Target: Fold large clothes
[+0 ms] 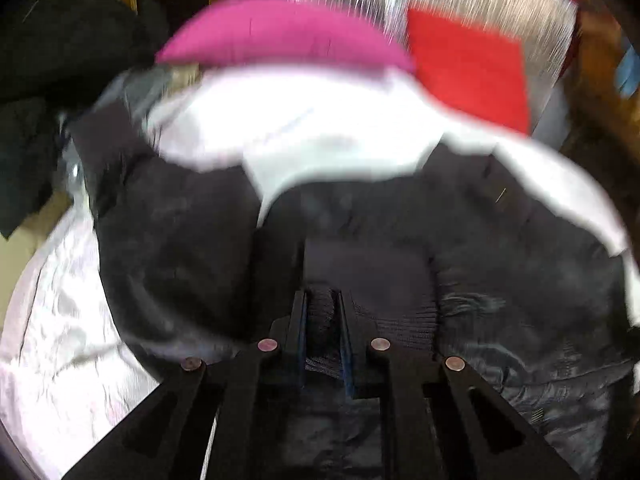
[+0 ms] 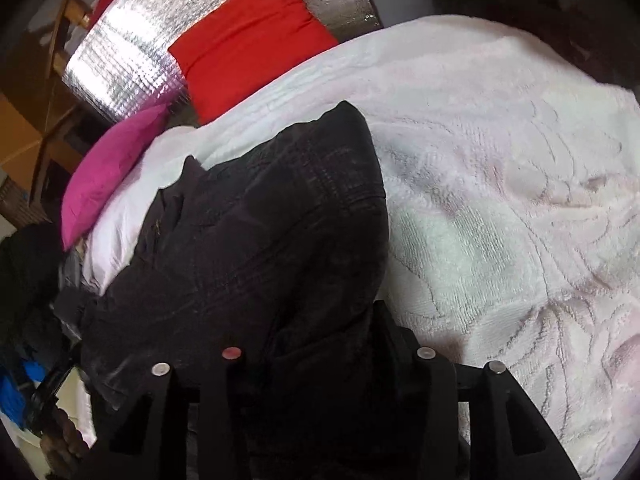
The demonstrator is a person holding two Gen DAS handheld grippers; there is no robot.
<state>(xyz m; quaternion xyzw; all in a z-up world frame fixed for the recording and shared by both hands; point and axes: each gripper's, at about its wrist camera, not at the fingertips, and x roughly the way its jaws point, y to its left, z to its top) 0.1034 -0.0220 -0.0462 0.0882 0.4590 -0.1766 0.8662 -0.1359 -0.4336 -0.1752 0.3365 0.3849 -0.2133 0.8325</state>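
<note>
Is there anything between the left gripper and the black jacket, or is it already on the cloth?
Nothing visible stands between them. The left gripper is shut on the ribbed hem of the black jacket, with that knit edge pinched between its fingers. The pink pillow and red pillow lie well beyond.

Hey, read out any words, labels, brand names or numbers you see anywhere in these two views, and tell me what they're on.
None: no readable text in either view.
Black jacket: no tag, logo or print shows.
Pink pillow and red pillow: plain.
White bedspread: only a raised pattern, no lettering.
Silver foil panel: only a grid texture.
The left wrist view is motion-blurred, so fine print there could not be read anyway.
</note>
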